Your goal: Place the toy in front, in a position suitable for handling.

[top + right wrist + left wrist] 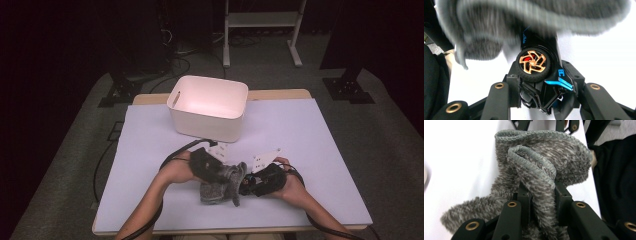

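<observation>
The left gripper (539,195) had its two black jaws pinched on a fold of a fuzzy grey sock (541,167), the knit cuff with its pale stitched rim standing up just beyond the jaw tips and curling open in a loop above them. More of the sock hung down and to the left of those jaws, over the white table cover (459,165). In the right gripper view, the right gripper (541,82) had its jaws closed on a black toy car (541,75) with blue trim; a wheel with a gold spoked hub and rubber tread sat between the jaws, facing the camera, and the front of the car ran on past the jaw tips under the blurred grey sock (524,27), which hung just above it. From the high view, the two grippers met near the front edge of the table (310,150), the left gripper (220,172) and right gripper (247,184) tip to tip with the sock (220,185) bunched between and below them. A white plastic bin (207,107) stood open, well beyond both sets of jaws.
</observation>
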The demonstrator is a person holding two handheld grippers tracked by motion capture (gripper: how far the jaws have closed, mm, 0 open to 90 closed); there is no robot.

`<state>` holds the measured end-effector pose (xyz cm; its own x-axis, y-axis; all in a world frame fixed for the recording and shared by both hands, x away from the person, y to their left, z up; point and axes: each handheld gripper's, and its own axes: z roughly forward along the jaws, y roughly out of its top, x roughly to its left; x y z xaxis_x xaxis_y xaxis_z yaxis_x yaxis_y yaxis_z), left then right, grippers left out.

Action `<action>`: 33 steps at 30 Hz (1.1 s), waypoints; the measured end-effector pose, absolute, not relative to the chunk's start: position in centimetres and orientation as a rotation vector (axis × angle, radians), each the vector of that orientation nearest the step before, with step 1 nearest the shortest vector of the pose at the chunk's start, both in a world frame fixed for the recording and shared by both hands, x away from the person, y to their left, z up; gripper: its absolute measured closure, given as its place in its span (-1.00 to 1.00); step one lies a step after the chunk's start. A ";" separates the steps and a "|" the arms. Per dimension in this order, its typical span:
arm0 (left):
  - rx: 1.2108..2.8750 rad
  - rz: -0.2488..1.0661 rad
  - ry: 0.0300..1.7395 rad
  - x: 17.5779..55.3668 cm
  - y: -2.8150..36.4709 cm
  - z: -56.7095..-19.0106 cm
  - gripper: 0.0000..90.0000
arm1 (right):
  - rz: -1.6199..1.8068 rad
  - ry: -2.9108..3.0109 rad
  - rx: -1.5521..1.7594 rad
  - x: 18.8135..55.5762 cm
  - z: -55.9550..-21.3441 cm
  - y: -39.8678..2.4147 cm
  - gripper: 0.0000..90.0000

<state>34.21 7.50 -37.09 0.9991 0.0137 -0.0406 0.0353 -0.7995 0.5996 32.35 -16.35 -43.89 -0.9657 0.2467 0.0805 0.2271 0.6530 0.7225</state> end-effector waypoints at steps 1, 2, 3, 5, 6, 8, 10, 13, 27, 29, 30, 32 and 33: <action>2.486 -0.044 0.052 34.2 8.2 -37.1 0.60 | 1.233 2.834 0.409 32.3 -43.9 -16.4 0.26; 2.481 -0.043 0.069 34.2 8.8 -37.1 0.60 | 1.232 2.835 0.410 32.3 -43.9 -16.4 0.26; 2.491 -0.031 0.080 34.2 9.3 -37.2 0.60 | 1.228 2.834 0.411 32.3 -43.9 -16.4 0.26; 2.474 -0.028 0.103 34.2 10.2 -37.2 0.59 | 1.225 2.833 0.409 32.3 -43.9 -16.4 0.26; 2.470 -0.026 0.116 34.2 10.6 -37.2 0.59 | 1.224 2.833 0.413 32.3 -43.9 -16.3 0.26; 2.483 -0.009 0.139 34.2 11.3 -37.3 0.59 | 1.224 2.834 0.414 32.3 -43.9 -16.3 0.26; 2.500 0.001 0.160 34.3 11.9 -37.6 0.59 | 1.232 2.837 0.421 32.3 -43.9 -16.4 0.26; 2.494 -0.015 0.196 34.3 12.9 -38.4 0.58 | 1.231 2.837 0.422 32.3 -43.9 -16.4 0.26; 2.449 -0.062 0.225 34.5 13.2 -39.8 0.58 | 1.165 2.914 0.453 33.0 -43.5 -15.6 -0.06; 2.447 -0.064 0.225 34.5 13.2 -39.8 0.58 | 1.151 2.929 0.448 33.1 -43.2 -15.0 -0.07; 2.445 -0.064 0.226 34.5 13.3 -39.8 0.58 | 1.132 2.936 0.428 33.1 -43.0 -14.6 -0.07; 2.439 -0.064 0.226 34.5 13.3 -39.9 0.58 | 1.086 2.948 0.398 33.3 -42.5 -13.6 -0.09; 2.436 -0.066 0.225 34.5 13.3 -39.9 0.58 | 1.068 2.952 0.379 33.4 -42.4 -13.2 -0.09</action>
